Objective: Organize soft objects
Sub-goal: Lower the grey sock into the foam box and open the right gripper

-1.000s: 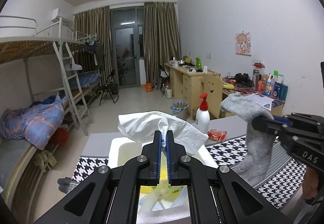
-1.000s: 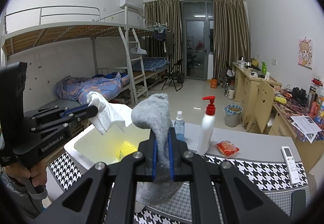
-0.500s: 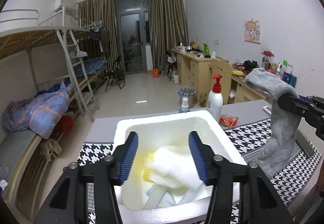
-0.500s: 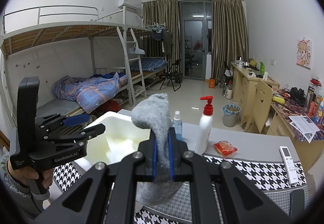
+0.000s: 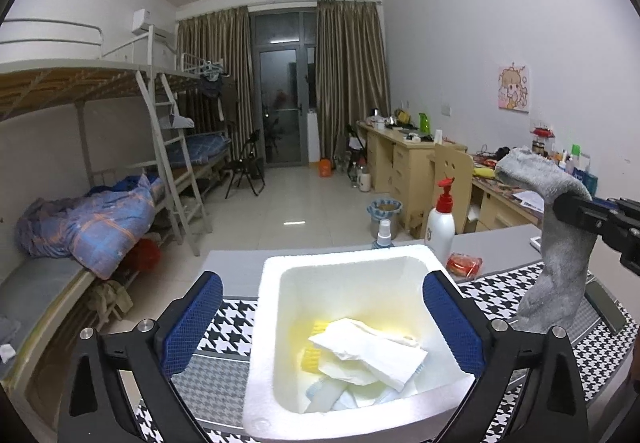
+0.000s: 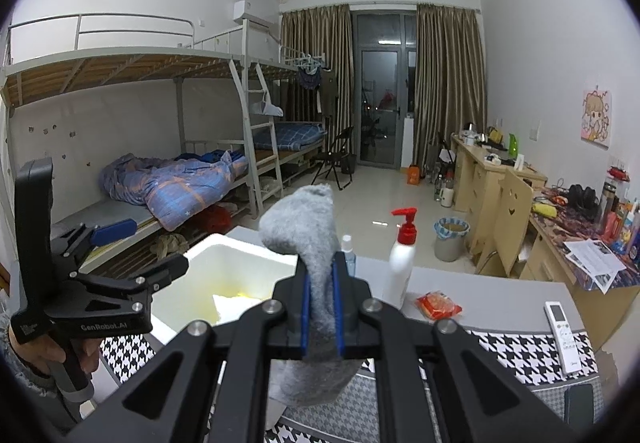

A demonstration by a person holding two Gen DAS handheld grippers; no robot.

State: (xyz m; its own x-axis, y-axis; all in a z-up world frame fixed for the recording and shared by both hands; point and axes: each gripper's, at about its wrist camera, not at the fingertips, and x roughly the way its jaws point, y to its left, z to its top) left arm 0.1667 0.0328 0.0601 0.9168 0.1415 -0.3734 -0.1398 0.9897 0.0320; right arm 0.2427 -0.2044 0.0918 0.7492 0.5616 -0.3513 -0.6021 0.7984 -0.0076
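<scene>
The left gripper [image 5: 322,327] hovers over the white foam box [image 5: 272,323]; its jaws have just been opening and stand spread wide with nothing between them. The white tissue [image 5: 368,353] lies loose inside the box, so that item is judged stowed. The right gripper [image 6: 320,317] is pressed together on the grey sock [image 6: 308,227], held above the table's [image 6: 496,299] near edge, beside the box. Remaining work, as judged: carry the sock over the box and release it.

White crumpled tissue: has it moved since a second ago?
Yes. The white crumpled tissue dropped from the just-opened left gripper, from above the white foam box rim to inside it.
</scene>
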